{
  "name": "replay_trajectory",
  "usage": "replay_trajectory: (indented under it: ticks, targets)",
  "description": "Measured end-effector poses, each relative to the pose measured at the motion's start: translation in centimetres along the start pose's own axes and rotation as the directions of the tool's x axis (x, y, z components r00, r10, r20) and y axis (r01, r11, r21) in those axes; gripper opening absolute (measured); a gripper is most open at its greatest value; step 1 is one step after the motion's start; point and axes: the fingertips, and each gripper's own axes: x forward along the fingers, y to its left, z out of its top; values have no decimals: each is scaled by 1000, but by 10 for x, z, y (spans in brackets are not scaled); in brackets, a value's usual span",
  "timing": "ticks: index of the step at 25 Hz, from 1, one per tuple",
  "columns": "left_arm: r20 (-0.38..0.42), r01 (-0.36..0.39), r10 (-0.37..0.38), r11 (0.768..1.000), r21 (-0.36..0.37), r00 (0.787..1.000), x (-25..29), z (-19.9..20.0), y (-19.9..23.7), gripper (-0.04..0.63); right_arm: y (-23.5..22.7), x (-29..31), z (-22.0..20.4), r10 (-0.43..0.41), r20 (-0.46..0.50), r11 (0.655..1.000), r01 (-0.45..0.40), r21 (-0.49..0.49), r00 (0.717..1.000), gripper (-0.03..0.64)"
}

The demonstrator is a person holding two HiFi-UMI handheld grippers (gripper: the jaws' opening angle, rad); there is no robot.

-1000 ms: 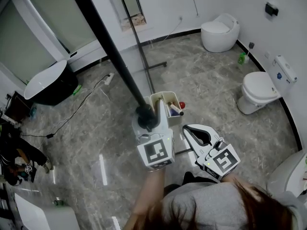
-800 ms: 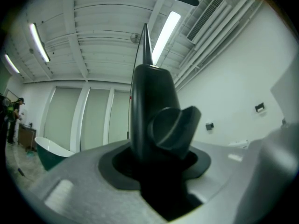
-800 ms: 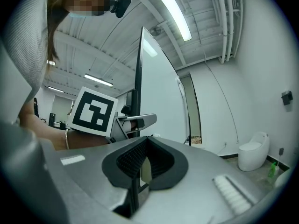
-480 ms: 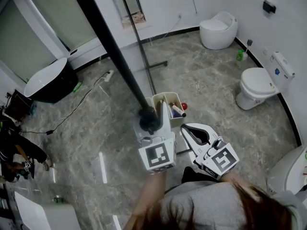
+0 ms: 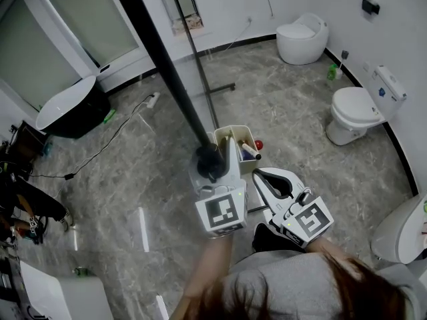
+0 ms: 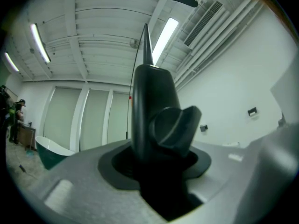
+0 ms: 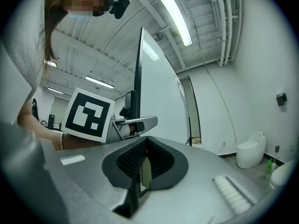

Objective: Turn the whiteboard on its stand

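The whiteboard's black frame bar (image 5: pixel 160 65) runs diagonally down to a black knob (image 5: pixel 208 160) on the stand. My left gripper (image 5: pixel 213 165) is shut on that knob. In the left gripper view the knob (image 6: pixel 173 127) and the bar (image 6: pixel 149 92) fill the space between the jaws. My right gripper (image 5: pixel 268 179) hovers just to the right, shut with nothing in it. In the right gripper view (image 7: pixel 140 171) the whiteboard (image 7: pixel 159 92) stands edge-on ahead. A pen tray (image 5: pixel 230 133) with markers hangs under the board.
The stand's thin pole and foot (image 5: pixel 203 79) reach across the marble floor. Two toilets (image 5: pixel 353 115) (image 5: pixel 301 39) stand at the right, with a green bottle (image 5: pixel 331 72) between them. A black bathtub (image 5: pixel 70 109) and a floor cable lie at left. A person (image 5: pixel 20 205) sits at far left.
The head view has drifted a little. The left gripper stays closed on the knob and the right gripper stays beside it.
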Motion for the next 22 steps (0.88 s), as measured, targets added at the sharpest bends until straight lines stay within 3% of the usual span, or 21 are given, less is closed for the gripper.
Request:
replay_trajectory:
  ticks: [14,22]
  targets:
    - [2,16,-16,1000,5,1000,-66,13,-22,193,61,-73,-10,-26,42,998,24,60,999,5]
    - [-5,14,-14,1000,4,1000,-102,14,-36,195,79,-107,-12,-53,12,998,52,36,999,5]
